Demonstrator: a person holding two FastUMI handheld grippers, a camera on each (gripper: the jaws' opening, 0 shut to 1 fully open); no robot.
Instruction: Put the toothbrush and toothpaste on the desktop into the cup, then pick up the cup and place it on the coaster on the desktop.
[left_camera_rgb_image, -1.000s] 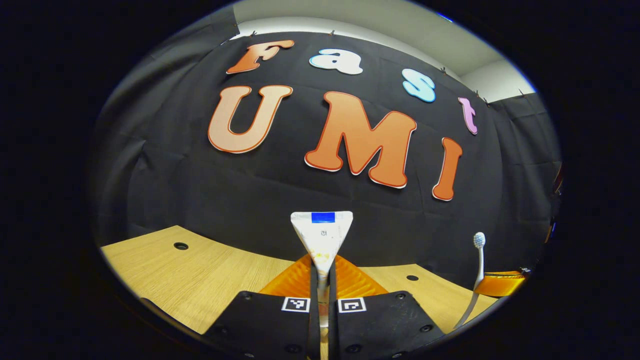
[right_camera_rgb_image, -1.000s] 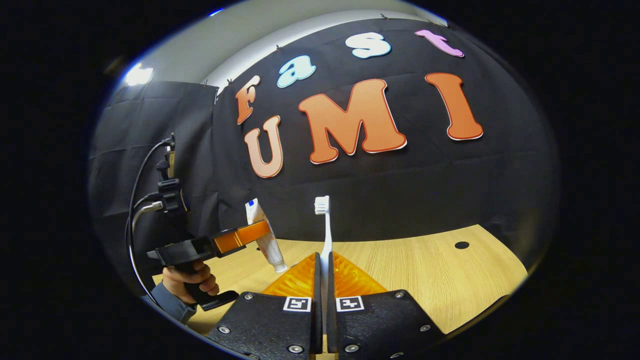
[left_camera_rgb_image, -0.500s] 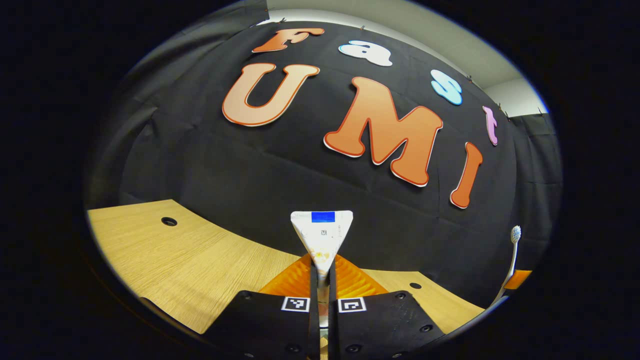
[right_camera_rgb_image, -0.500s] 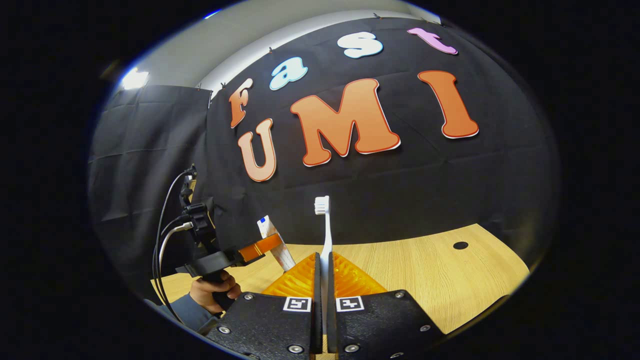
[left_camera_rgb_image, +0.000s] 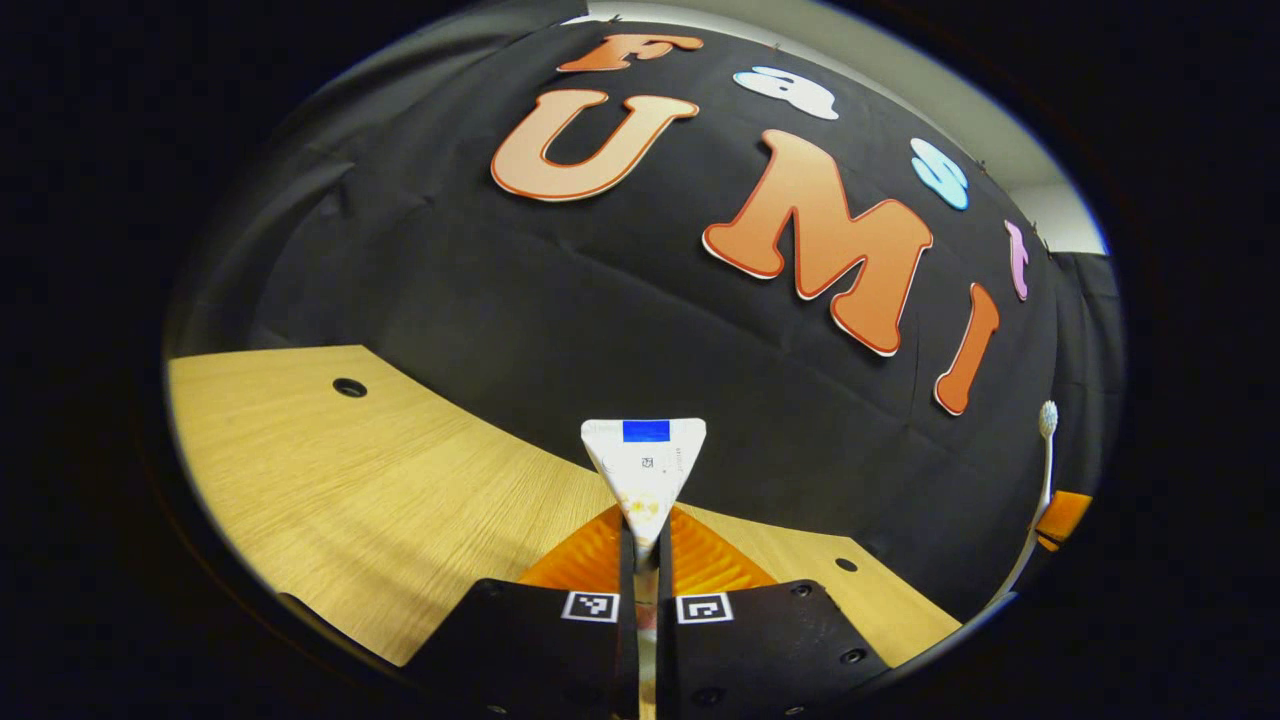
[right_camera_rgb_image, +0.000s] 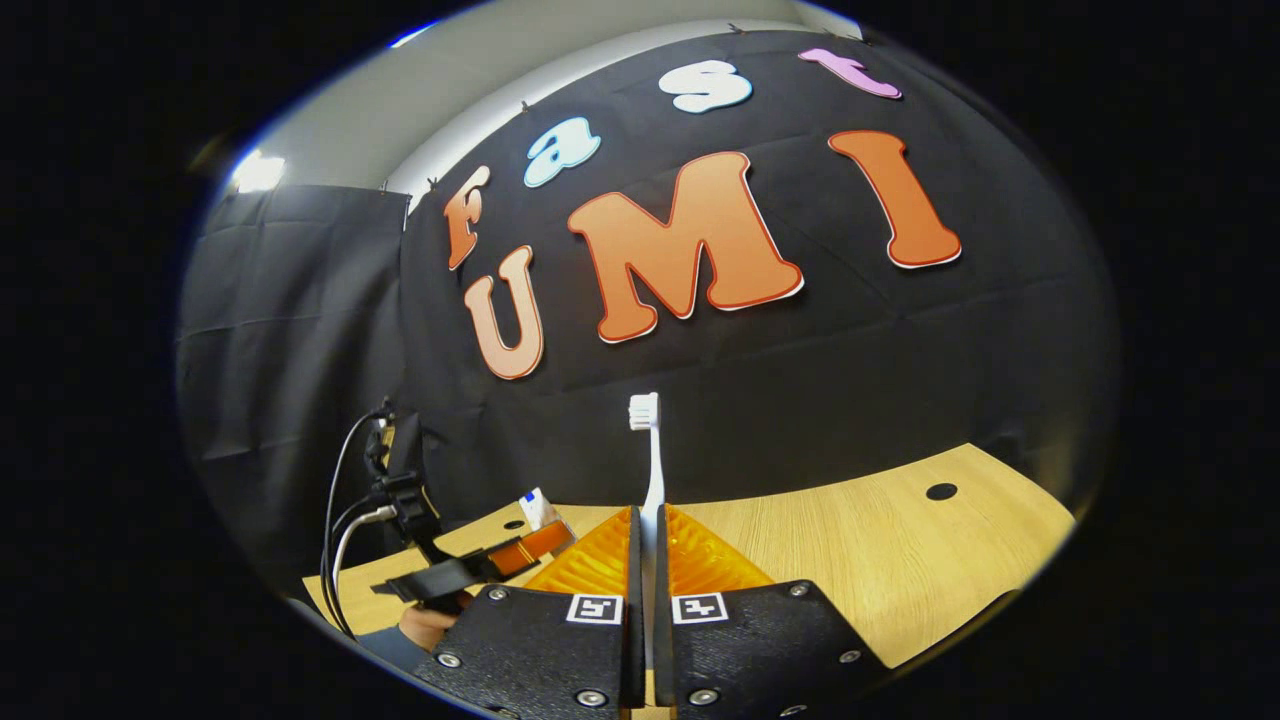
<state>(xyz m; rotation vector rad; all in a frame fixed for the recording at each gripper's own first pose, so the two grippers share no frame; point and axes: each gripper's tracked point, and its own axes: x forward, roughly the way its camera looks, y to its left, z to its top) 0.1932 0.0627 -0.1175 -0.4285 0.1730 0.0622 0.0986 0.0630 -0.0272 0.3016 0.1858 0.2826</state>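
While both items are held aloft: neither is in the cup yet, by my judgement.
Toothpaste: the toothpaste (left_camera_rgb_image: 644, 470) stands upright with its flat crimped end on top, pinched between the fingers of the left hand-held gripper (left_camera_rgb_image: 646, 545), above the tabletop (left_camera_rgb_image: 330, 480).
Toothbrush: the toothbrush (right_camera_rgb_image: 650, 470) stands bristles-up, clamped by its handle in the right hand-held gripper (right_camera_rgb_image: 646, 545); from the toothpaste it shows far off to the right.
Left hand-held gripper: closed narrow on the toothpaste, both fingers pressing its sides; in the right gripper view it sits low, left of the toothbrush.
Right hand-held gripper: closed narrow on the toothbrush handle.
Cup and coaster: I cannot tell where they stand from these views.
Doing the step well: bring one item at a time over the cup mouth, keep it near upright, lower until the bottom end is inside the rim, and only then ease the fingers apart.
Risk: the tube is soft and may slip or tilt; the two grippers could crowd each other over the cup.
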